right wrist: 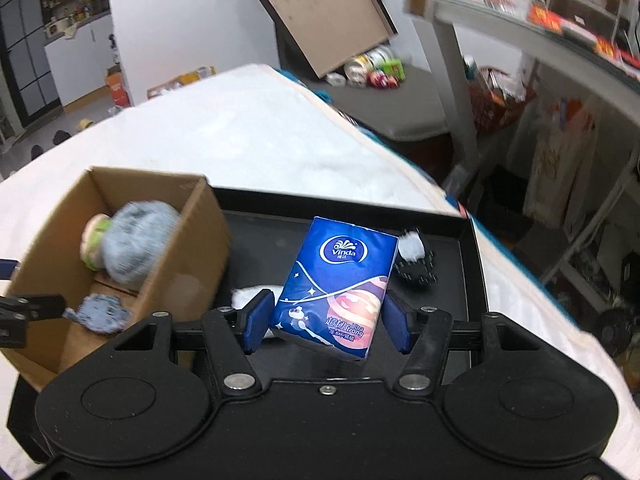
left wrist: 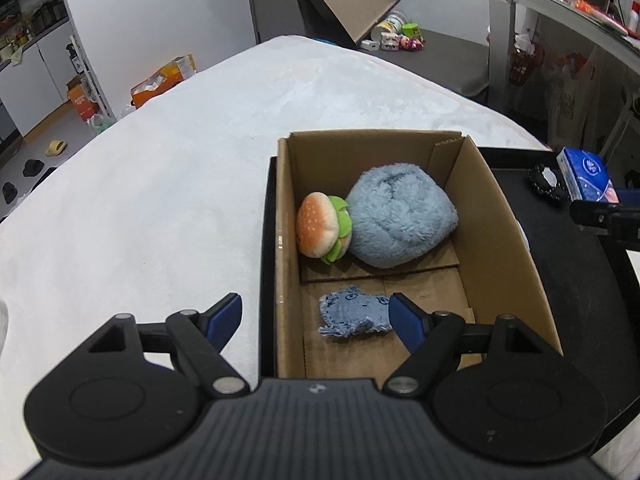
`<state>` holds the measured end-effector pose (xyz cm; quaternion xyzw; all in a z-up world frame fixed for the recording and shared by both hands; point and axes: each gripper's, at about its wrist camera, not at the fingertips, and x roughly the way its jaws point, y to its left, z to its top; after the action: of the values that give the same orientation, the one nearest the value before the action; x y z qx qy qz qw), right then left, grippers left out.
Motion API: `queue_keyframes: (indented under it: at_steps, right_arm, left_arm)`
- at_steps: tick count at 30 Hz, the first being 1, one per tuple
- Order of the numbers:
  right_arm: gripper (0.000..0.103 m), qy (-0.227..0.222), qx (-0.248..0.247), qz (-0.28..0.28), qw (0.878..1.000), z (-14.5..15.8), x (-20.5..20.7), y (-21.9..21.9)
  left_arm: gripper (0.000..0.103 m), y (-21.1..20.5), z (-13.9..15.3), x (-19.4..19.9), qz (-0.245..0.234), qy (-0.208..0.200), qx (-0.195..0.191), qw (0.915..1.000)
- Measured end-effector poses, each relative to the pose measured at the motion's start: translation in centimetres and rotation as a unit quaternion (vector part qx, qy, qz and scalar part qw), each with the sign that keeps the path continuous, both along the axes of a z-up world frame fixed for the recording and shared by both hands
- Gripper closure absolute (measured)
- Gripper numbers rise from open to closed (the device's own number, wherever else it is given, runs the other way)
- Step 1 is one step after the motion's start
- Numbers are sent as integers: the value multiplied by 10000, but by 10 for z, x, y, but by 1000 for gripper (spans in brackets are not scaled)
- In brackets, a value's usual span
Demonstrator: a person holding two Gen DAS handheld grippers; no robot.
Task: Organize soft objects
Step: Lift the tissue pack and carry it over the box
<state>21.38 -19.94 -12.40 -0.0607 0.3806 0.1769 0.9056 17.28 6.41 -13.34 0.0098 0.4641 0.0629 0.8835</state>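
A cardboard box (left wrist: 286, 220) stands on a black tray (left wrist: 560, 280). Inside it lie a fluffy blue plush (left wrist: 394, 220), a burger plush (left wrist: 320, 230) and a small denim cat toy (left wrist: 354, 314). My left gripper (left wrist: 316, 318) is open and empty over the box's near left corner, above the denim toy. My right gripper (right wrist: 326, 322) is shut on a blue tissue pack (right wrist: 336, 284) and holds it above the tray (right wrist: 472, 292), right of the box (right wrist: 188, 260). The pack also shows in the left wrist view (left wrist: 586, 176).
A black and white fuzzy object (right wrist: 414, 258) lies on the tray behind the pack, and a white soft piece (right wrist: 250, 296) lies near the box. The tray sits on a white bed (left wrist: 160, 180). Shelves and clutter stand on the right (right wrist: 560, 80).
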Motion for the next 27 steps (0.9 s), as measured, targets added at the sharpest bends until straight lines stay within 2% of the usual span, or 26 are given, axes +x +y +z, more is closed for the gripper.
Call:
queue_keyframes:
  at_steps: [7,13,17,22,25,27]
  right_arm:
    - [46,-291,39,225,9993,23,-11,19]
    - [46,-392,2,398,9984,30,-18,35]
    - [45,-435,-25,514,9977,32,-22,46]
    - [45,-461,-32,653,9968,34,-27,58]
    - [45,-471,-51,731,9962,34,-30,63]
    - [45,-499,-45,796,9956,34,-32,66]
  left_arm:
    - [24,10,2,-7,86,-119,-64,9999]
    - [25,16,1,-10,76,-177,-154,9997]
    - [29,18,-2,-13,39,-166,-212,9996]
    - [40,21,-4,-16,21,-171,-226,9996]
    - [51,23,-7,-16,9,-126,-288,9995]
    - [63,22,-8,-17,-3,-124,-295,9995]
